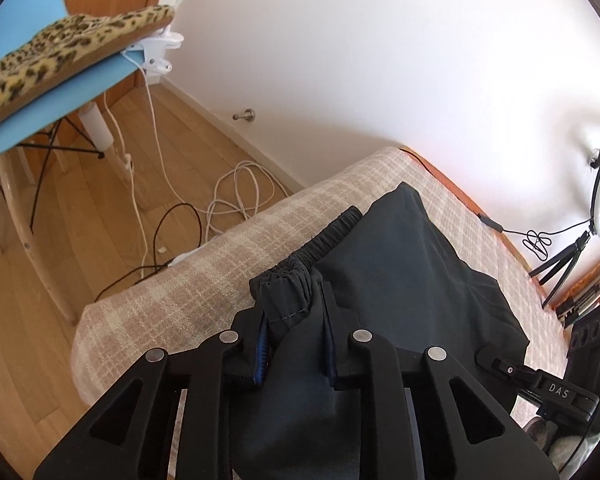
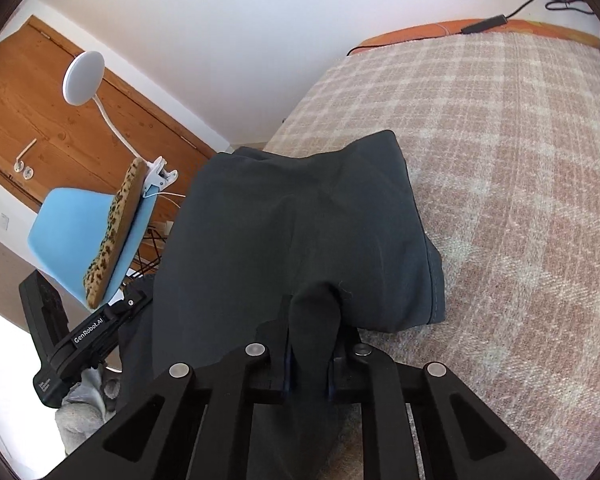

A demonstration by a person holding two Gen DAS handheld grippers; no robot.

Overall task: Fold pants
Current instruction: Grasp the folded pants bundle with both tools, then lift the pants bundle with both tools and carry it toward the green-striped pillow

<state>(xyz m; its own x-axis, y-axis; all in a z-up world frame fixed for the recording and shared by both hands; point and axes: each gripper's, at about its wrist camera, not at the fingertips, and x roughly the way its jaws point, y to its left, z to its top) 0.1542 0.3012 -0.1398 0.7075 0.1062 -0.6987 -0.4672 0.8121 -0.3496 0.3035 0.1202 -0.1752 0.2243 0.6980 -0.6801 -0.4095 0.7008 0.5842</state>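
**Two grippers, one pair of pants**

I see my left gripper (image 1: 294,320) pinching the pants (image 1: 412,264) at their elastic waistband (image 1: 320,240). My right gripper (image 2: 310,344) pinches a fabric fold. The pants lie on one checked blanket (image 2: 520,200), one blue chair (image 2: 72,232) at nine o'clock.

- We see a bed (image 2: 520,184) under a beige and cream checked cover, which reaches to its rounded corner in the left wrist view.
- Along the wall side we see an orange edge (image 2: 420,30) showing past the cover, with a black cable (image 1: 490,222) running along it.
- Dark pants (image 2: 300,220) lie directly on the cover, bunched, with the elastic waistband (image 1: 320,244) near the bed's edge.
- We see one hem of the pants (image 2: 434,280) resting flat on the cover in the right wrist view.
- Beside the bed we see a wooden floor (image 1: 60,280) with white and black cables (image 1: 228,200) lying looped on it.
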